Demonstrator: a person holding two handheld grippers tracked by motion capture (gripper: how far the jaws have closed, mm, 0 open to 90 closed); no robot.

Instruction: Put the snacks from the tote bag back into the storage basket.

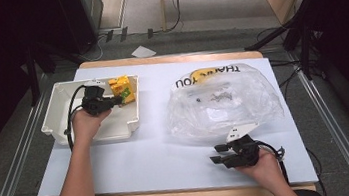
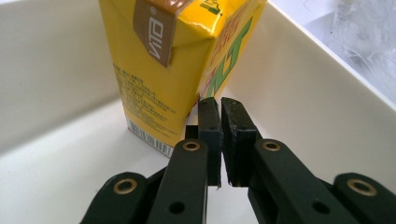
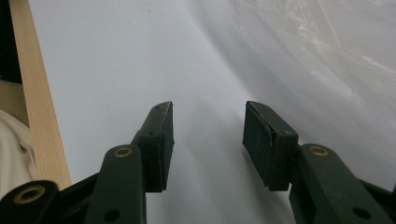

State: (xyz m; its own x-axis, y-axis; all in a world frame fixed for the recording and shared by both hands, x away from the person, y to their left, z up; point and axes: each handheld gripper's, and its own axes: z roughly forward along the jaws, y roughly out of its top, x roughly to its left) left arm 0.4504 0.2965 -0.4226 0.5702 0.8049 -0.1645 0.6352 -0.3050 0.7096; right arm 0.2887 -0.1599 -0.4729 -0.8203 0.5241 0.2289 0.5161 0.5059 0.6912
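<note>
A yellow drink carton [image 1: 122, 89] stands in the far right corner of a white tray [image 1: 57, 100] on the left of the table. My left gripper [image 1: 118, 100] reaches into the tray, its tips just short of the carton's lower edge. In the left gripper view the carton [image 2: 168, 70] rises right behind the left gripper [image 2: 219, 105], whose jaws are shut with only a sliver between the pads and nothing in them. My right gripper [image 1: 214, 154] rests near the table's front right, open and pointing left. The right gripper view shows the right gripper [image 3: 208, 112] with bare white table between its jaws.
A crumpled clear plastic bag [image 1: 223, 99] printed "THANK YOU" lies at the right middle, just beyond my right gripper, and its edge [image 3: 336, 46] shows in the right gripper view. The white table cover [image 1: 144, 157] has a wooden front edge [image 3: 37, 93]. The tray wall [image 2: 299, 93] stands close beside the carton.
</note>
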